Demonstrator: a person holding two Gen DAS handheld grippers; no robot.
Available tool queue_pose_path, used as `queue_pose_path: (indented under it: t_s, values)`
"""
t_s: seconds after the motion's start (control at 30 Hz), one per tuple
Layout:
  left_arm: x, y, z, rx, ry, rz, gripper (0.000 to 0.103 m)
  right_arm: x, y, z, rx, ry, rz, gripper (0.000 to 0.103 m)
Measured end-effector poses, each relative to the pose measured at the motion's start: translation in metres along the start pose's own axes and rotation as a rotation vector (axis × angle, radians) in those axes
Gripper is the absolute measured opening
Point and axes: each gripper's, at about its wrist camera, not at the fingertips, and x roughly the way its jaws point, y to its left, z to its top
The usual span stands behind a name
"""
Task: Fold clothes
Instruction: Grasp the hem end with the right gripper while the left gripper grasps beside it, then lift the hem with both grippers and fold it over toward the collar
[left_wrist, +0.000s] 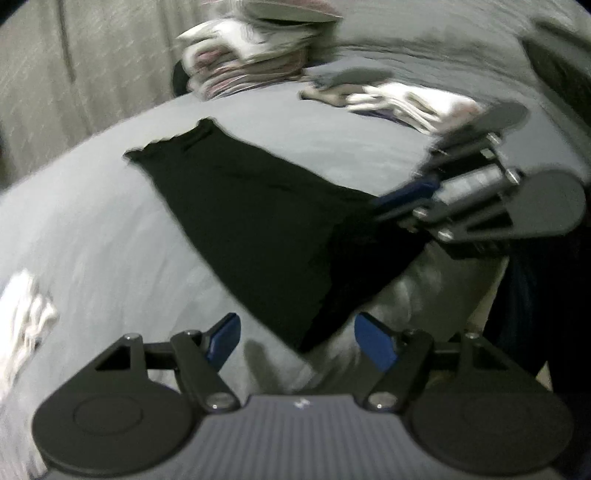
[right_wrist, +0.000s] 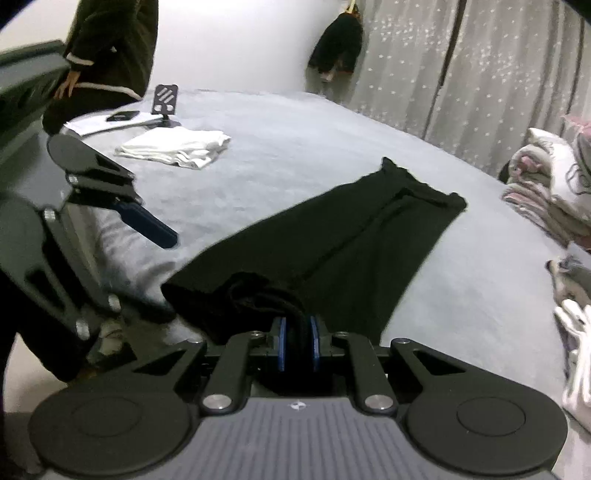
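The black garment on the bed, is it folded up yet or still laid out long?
Laid out long. The black garment stretches across the grey bed; its near end is bunched in the shut right tool.

A long black garment (right_wrist: 332, 251) is lying stretched flat across the grey bed (right_wrist: 295, 147), its near end being bunched and lifted.
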Motion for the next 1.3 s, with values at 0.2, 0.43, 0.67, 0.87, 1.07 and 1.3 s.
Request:
queue_pose_path:
  t_s: [0.2, 0.43, 0.67, 0.87, 1.07, 1.3]
  values:
    - [0.023, -0.005, 0.01, 0.213, 0.028, -0.002, 0.054, 0.008, -0.023, 0.016, 0.106, 0.032, 0.116, 0.013]
    - [0.018, 0.007, 0.006, 0.239, 0.016, -0.063, 0.027, -0.002, -0.017, 0.003, 0.018, 0.056, 0.171, 0.05]
    - [0.013, 0.013, 0.0, 0.235, 0.009, -0.087, 0.027, -0.022, -0.003, -0.024, -0.295, 0.135, 0.116, 0.055]
    - [0.018, 0.01, -0.001, 0.265, 0.014, -0.076, 0.029, -0.016, 0.001, -0.027, -0.403, 0.105, 0.097, 0.04]
    - [0.016, 0.02, 0.008, 0.209, 0.018, -0.088, 0.011, -0.011, -0.015, -0.02, -0.342, 0.081, 0.102, 0.006]
    - [0.0, 0.057, 0.051, 0.078, -0.076, -0.08, 0.008, -0.014, -0.047, 0.013, -0.198, -0.008, 0.067, 0.006]
